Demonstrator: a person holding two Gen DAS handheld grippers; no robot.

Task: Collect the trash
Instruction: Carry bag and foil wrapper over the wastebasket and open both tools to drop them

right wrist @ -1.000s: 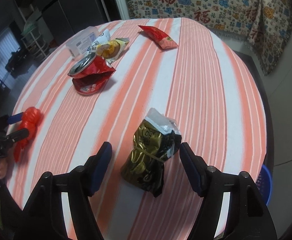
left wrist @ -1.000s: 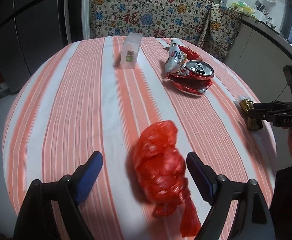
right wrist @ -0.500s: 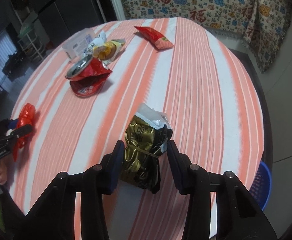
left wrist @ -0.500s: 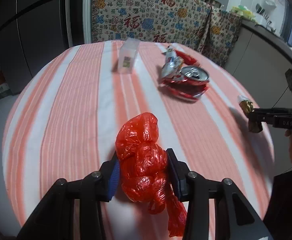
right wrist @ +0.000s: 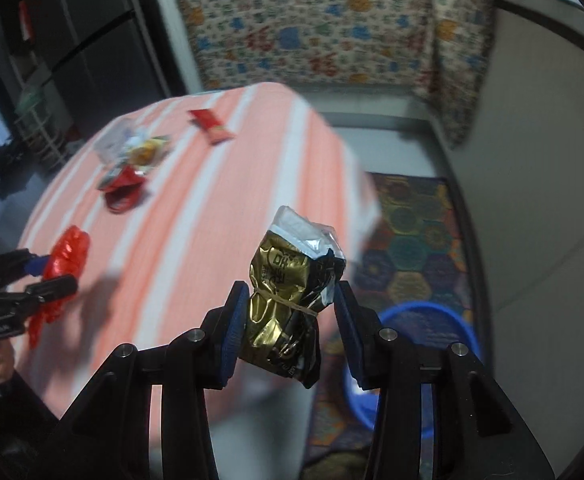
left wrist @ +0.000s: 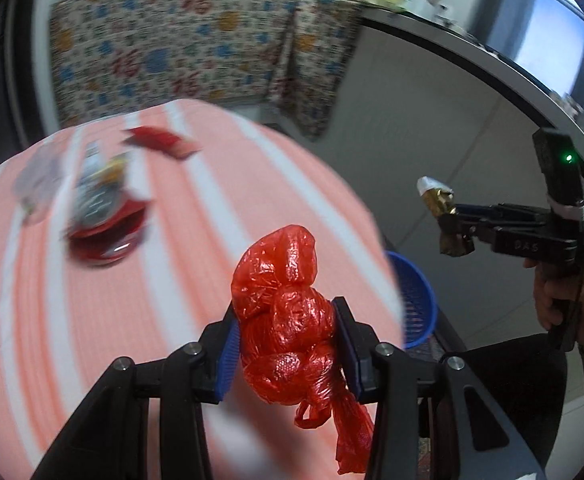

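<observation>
A: Trash in both tools. On the left, the left tool (left wrist: 285, 350) is clamped on a crumpled red plastic bag (left wrist: 287, 320), held up clear of the striped bench (left wrist: 211, 216).

B: And on the right?

A: The right tool (right wrist: 289, 322) is closed around a gold-and-black foil packet (right wrist: 292, 292), also lifted, out past the near-right edge of the bench.

B: Where is it all headed?

A: My guess is the blue basket (right wrist: 448, 320) on the floor, low to the right of the bench, beside a patterned mat (right wrist: 412, 232). It sits just below and to the right of the foil packet. What it already holds cannot be made out.

B: How much is left?

A: Going left to right across the far part of the bench: a clear plastic box (right wrist: 109, 140), blurred; a heap of wrappers with a crushed can on a red packet (left wrist: 107, 216); then a single red wrapper (left wrist: 159, 144) farther right. None of that is picked up. So two pieces are in hand and not yet dropped, and, as I judge it, at least three more pickups wait.

B: Early days, then.

A: Early to middle, I'd say.
</observation>
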